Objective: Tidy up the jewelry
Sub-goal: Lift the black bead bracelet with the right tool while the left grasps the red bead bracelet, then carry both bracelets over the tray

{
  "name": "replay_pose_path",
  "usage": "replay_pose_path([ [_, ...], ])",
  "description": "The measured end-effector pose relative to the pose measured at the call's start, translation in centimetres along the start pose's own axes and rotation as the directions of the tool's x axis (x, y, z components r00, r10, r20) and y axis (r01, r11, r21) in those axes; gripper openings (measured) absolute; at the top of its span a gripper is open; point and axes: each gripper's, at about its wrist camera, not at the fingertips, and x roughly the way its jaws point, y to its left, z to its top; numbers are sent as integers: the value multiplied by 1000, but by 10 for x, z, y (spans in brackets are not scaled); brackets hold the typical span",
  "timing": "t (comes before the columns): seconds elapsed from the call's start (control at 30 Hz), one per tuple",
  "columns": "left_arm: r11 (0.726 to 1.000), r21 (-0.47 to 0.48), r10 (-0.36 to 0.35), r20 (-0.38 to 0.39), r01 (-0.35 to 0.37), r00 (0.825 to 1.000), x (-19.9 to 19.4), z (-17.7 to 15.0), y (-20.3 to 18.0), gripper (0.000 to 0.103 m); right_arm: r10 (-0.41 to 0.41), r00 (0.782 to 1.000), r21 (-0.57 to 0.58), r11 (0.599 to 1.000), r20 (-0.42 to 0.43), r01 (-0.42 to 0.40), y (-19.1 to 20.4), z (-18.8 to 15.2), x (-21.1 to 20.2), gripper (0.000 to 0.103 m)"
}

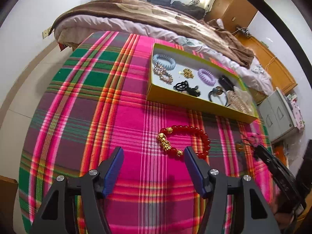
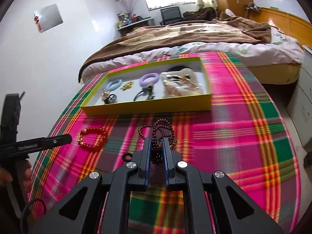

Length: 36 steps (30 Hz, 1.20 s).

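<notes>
A red bead bracelet with gold charms [image 1: 184,140] lies on the plaid cloth, just ahead of my open, empty left gripper [image 1: 154,153]; its right fingertip [image 1: 190,152] overlaps the bracelet's near edge. It also shows in the right wrist view [image 2: 92,138]. My right gripper [image 2: 157,142] is shut on a dark maroon bead necklace [image 2: 158,131], whose loops hang ahead of the fingers. A yellow-green shallow box [image 1: 195,102] [image 2: 148,107] holds several hair ties, bracelets and gold pieces.
The plaid cloth [image 1: 117,117] covers the table. A bed with a brown blanket [image 2: 195,33] stands behind it. A small black ring [image 2: 126,157] lies left of the right gripper. White cabinets [image 1: 278,117] stand at the right.
</notes>
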Motion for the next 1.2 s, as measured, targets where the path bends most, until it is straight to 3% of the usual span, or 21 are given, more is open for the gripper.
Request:
replay_pose_path([
  [0.4,992,48,114,10,-115,993,19,3,-23,63,9,1000,7,1000,16,-9,-10,-2,-6,11],
  [0.63,976,97,191,47,-194,981,23,-1,-33,62,22,1000,12,1000,10,-22,-14,-4,-4,11],
  [0.67,975,99,196,52,-201,979,23,-1,-34,60,24,1000,14,1000,10,-24,-14,-4,-4,11],
  [0.73,967,109,226,64,-232,972,23,-3,-36,46,24,1000,15,1000,11,-24,-16,-4,-5,11],
  [0.87,964,113,233,84,-242,969,21,-5,-36,34,26,1000,17,1000,12,-26,-17,-5,-5,11],
  [0.93,964,107,234,91,-243,968,19,-5,-35,19,25,1000,14,1000,10,-26,-17,-5,-4,11],
  [1.0,966,109,227,93,-237,969,19,-6,-34,13,23,1000,11,1000,6,-23,-16,-6,-3,11],
  [1.2,975,85,198,97,-206,975,14,-7,-29,9,20,1000,9,1000,5,-20,-16,-4,-2,11],
])
